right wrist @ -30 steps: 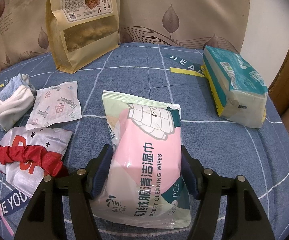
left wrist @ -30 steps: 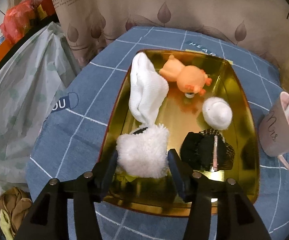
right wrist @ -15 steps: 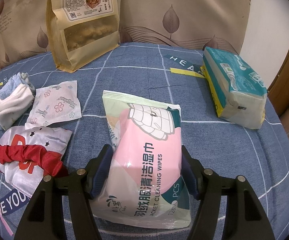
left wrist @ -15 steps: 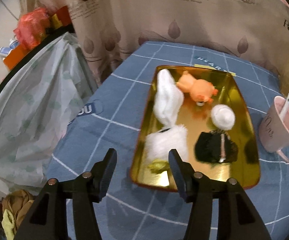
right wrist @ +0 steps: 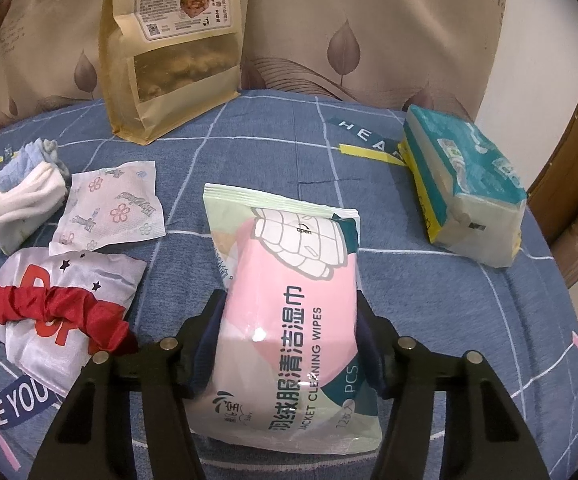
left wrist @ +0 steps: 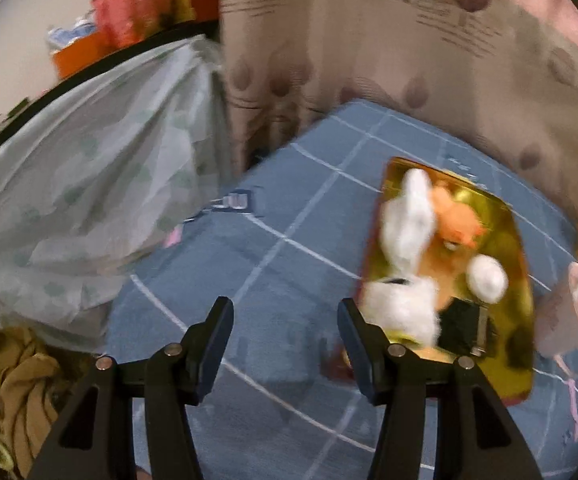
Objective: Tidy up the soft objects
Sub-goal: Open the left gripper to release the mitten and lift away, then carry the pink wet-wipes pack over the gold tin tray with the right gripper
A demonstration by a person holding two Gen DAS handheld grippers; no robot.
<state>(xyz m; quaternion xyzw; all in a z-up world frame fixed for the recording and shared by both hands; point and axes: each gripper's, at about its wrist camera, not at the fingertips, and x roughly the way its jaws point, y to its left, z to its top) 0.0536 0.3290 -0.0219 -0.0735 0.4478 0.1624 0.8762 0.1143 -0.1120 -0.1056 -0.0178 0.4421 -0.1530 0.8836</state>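
Wipes pack (right wrist: 293, 312) squeezed between right gripper (right wrist: 289, 320) pads, jaws just closing in. Left gripper (left wrist: 285, 336) spread, empty, left of gold tray (left wrist: 523, 280).

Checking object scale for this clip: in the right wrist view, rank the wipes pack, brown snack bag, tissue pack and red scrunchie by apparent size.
1. wipes pack, though it lies nearest the camera, which inflates it
2. brown snack bag
3. tissue pack
4. red scrunchie

The top two look alike, so their order is unsure.
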